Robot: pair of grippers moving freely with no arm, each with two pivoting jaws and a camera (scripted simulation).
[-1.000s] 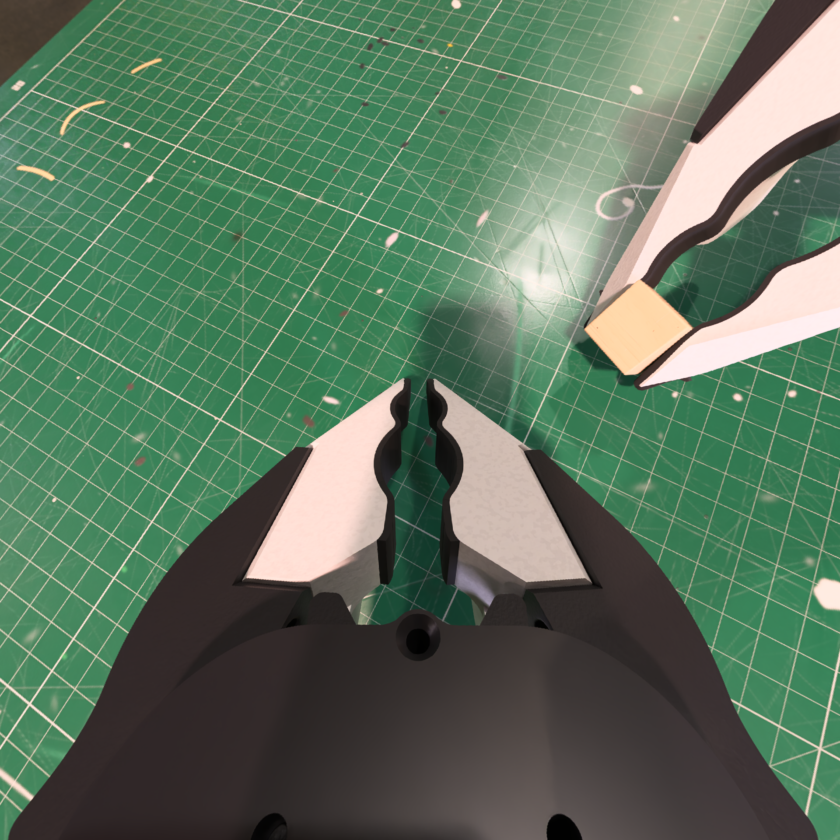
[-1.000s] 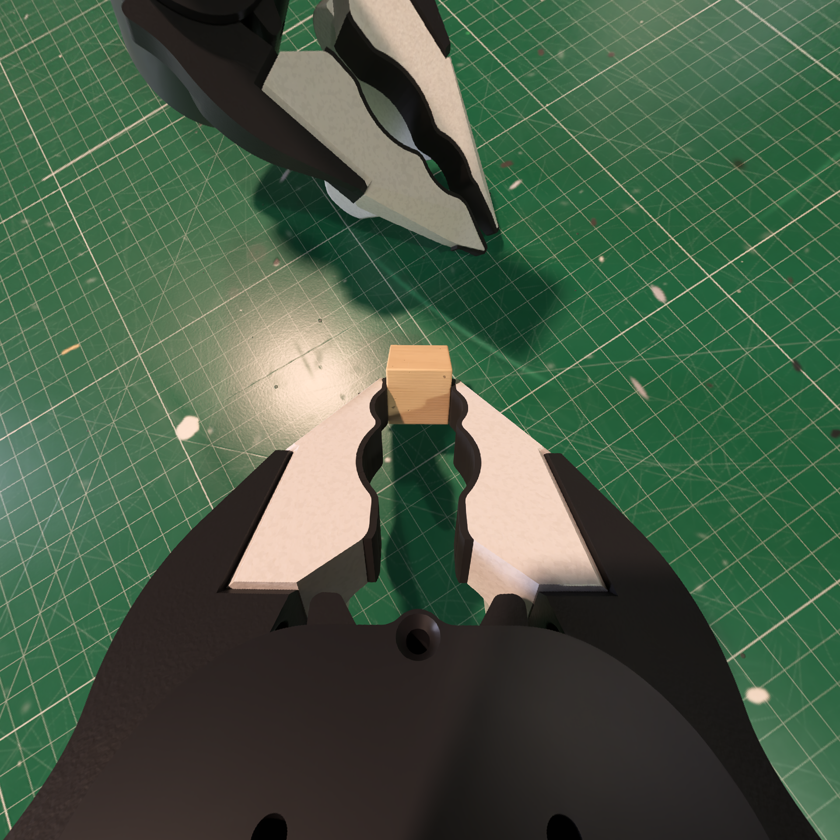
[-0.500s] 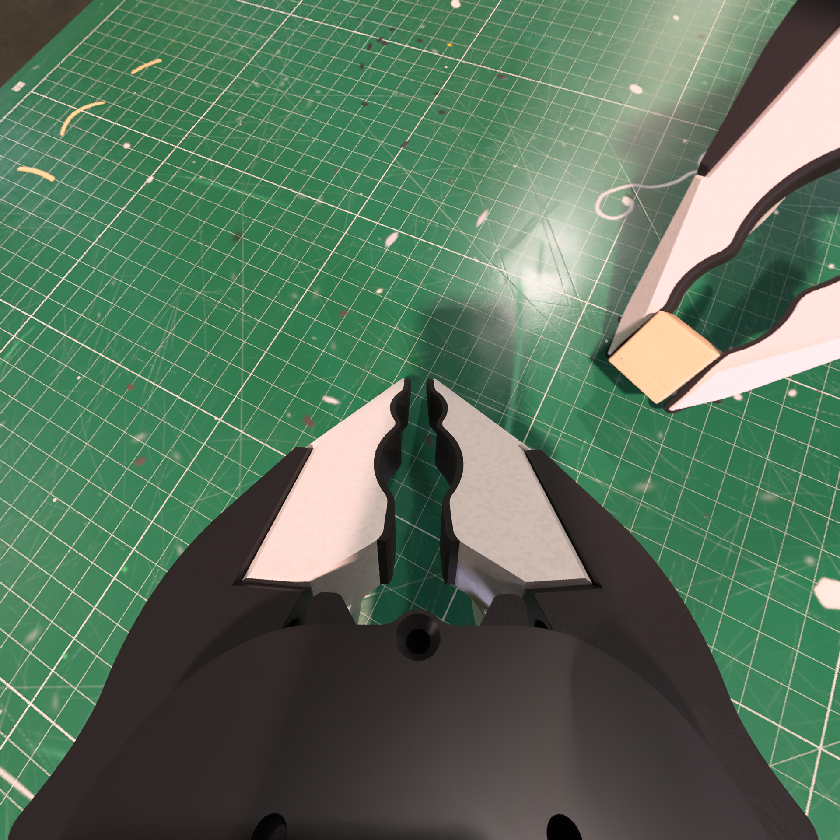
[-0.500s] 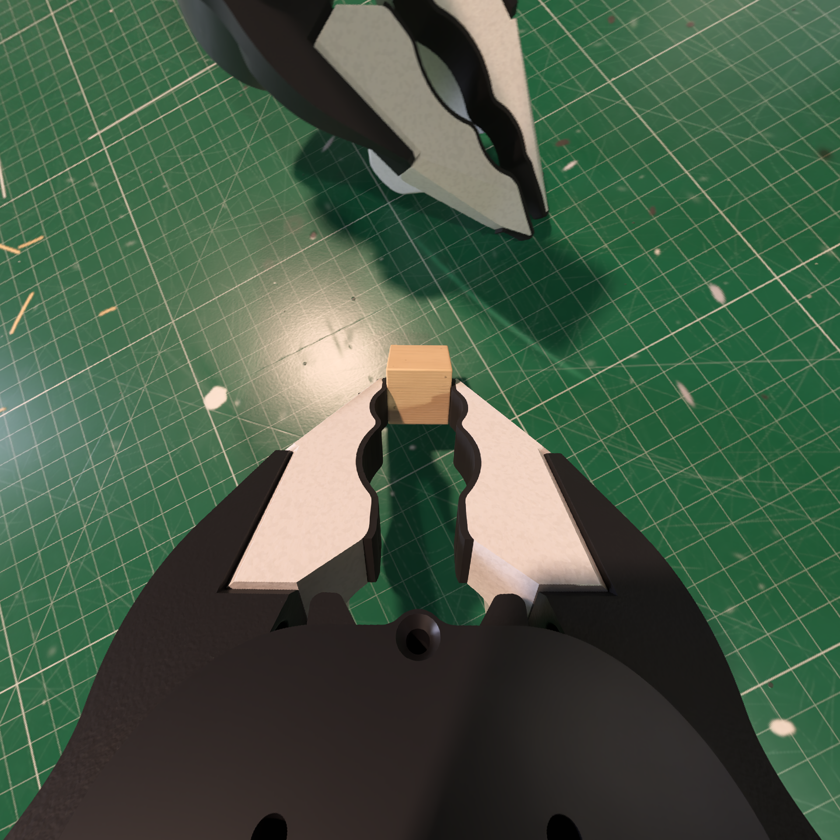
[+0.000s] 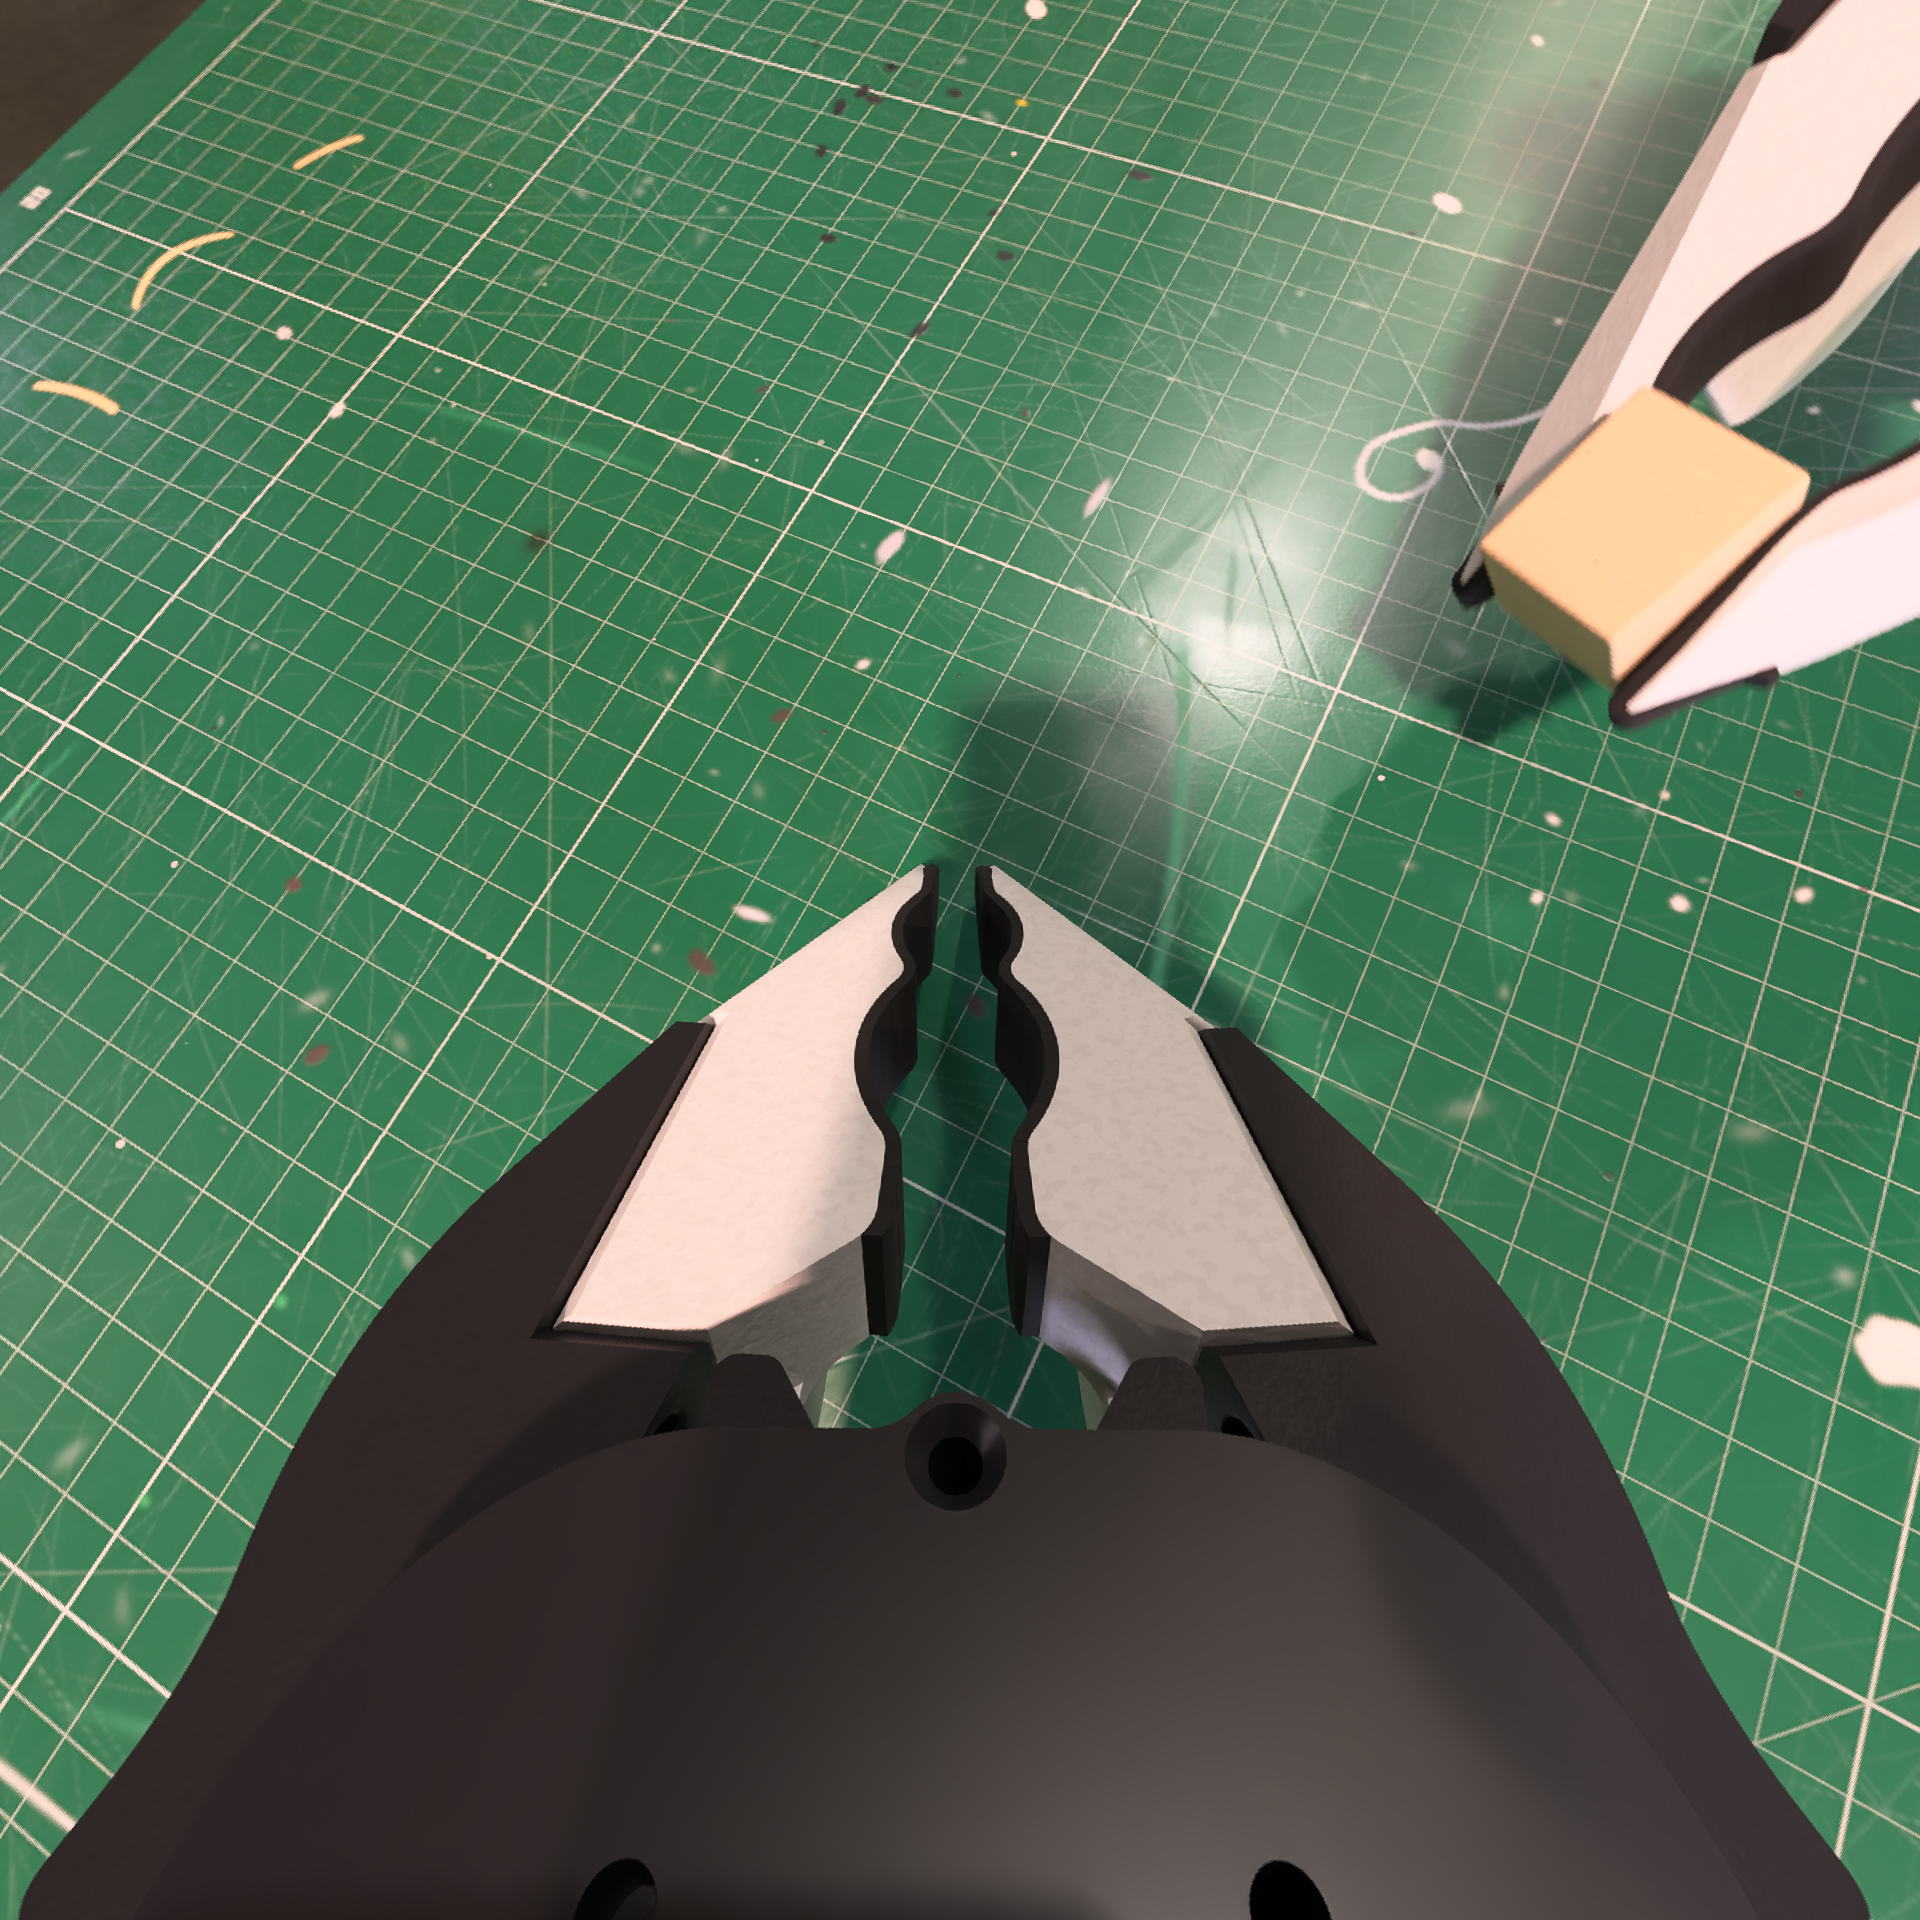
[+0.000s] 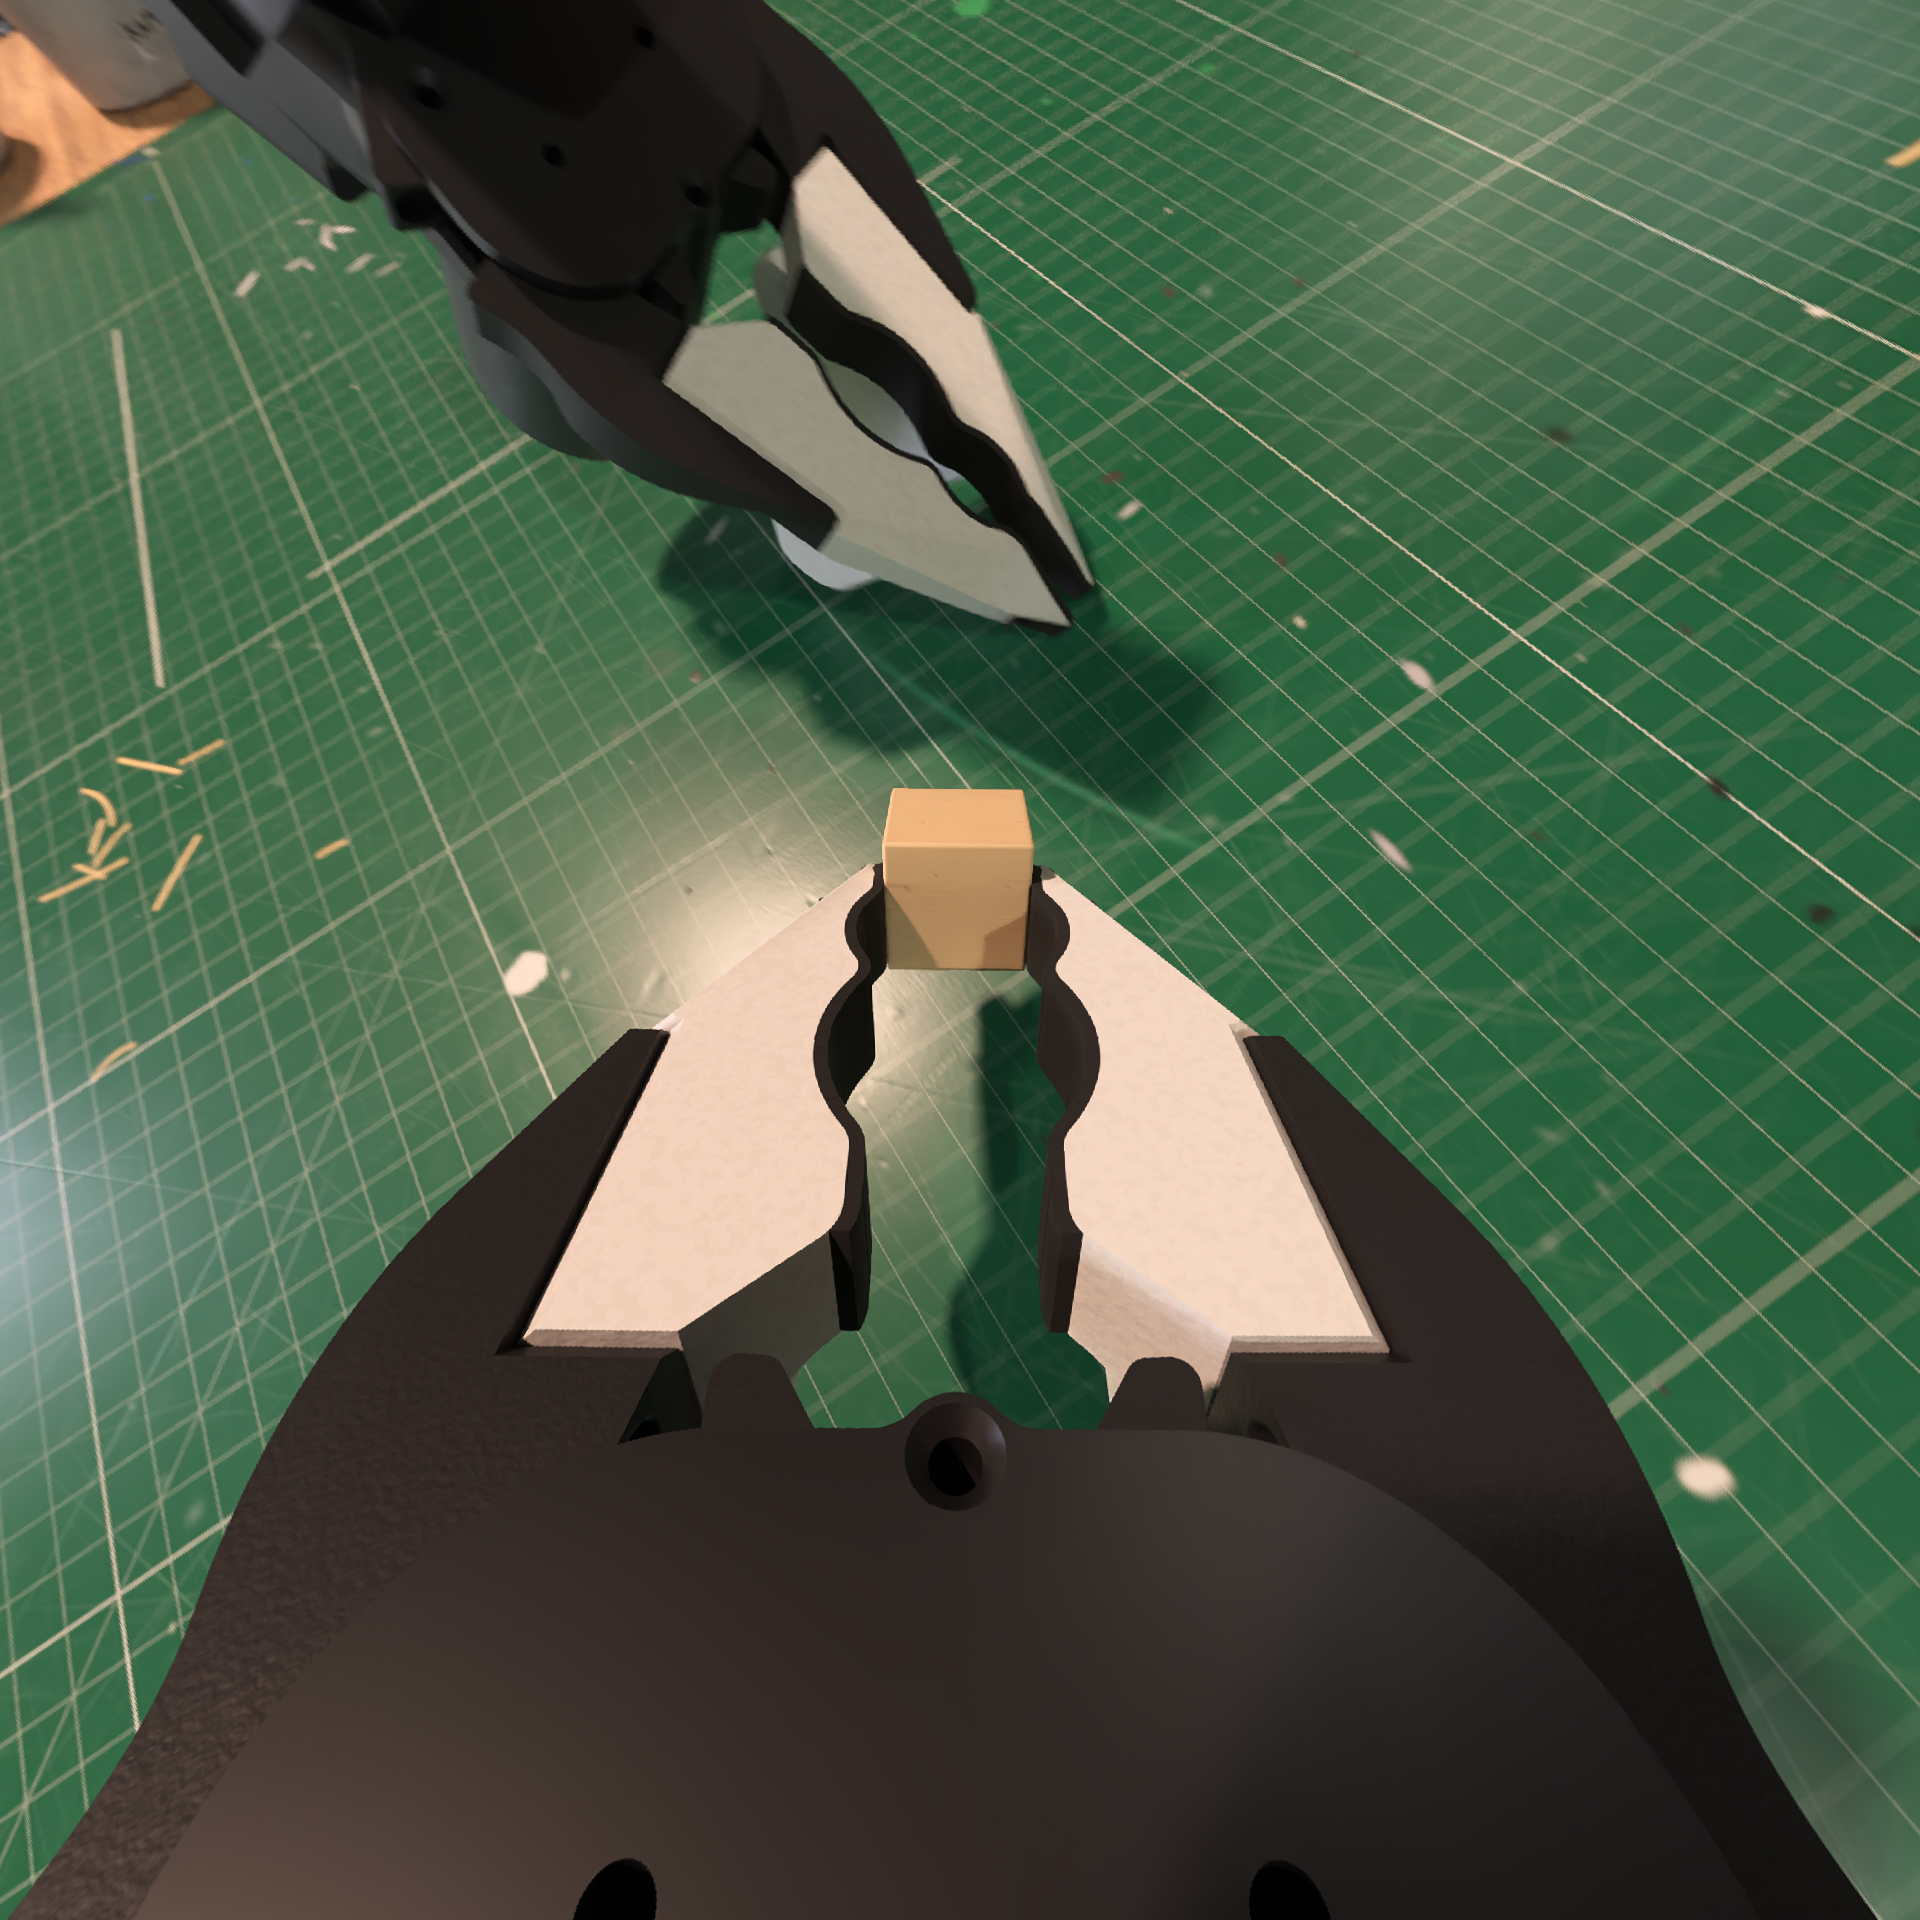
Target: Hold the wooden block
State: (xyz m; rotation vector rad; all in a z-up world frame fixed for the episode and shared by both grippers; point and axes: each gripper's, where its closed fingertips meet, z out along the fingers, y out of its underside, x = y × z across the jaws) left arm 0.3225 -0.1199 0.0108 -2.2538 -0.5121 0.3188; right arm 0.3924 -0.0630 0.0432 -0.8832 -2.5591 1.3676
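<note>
In the right wrist view, the right gripper [image 6: 956, 883] fills the lower half of the frame, its two pale fingers pinching the wooden block [image 6: 956, 883] between their tips at frame centre. The block's shadow falls on the green cutting mat [image 6: 1455, 727] below it, so it appears lifted clear of the counter. Left of the gripper, tan wood slivers [image 6: 104, 842] lie scattered on the mat. Farther off, in the upper left of the frame, the left gripper [image 6: 1070, 608] points down toward the mat.

In the left wrist view, the left gripper [image 5: 957, 878] occupies the lower centre, its jaws drawn nearly together with only a thin slit between the tips and nothing in them. Beyond, at the upper right edge, the block [image 5: 1642, 540] sits clamped between the right gripper's fingertips [image 5: 1538, 488]. A white thread curl [image 5: 1403, 468] lies on the mat just left of it.
</note>
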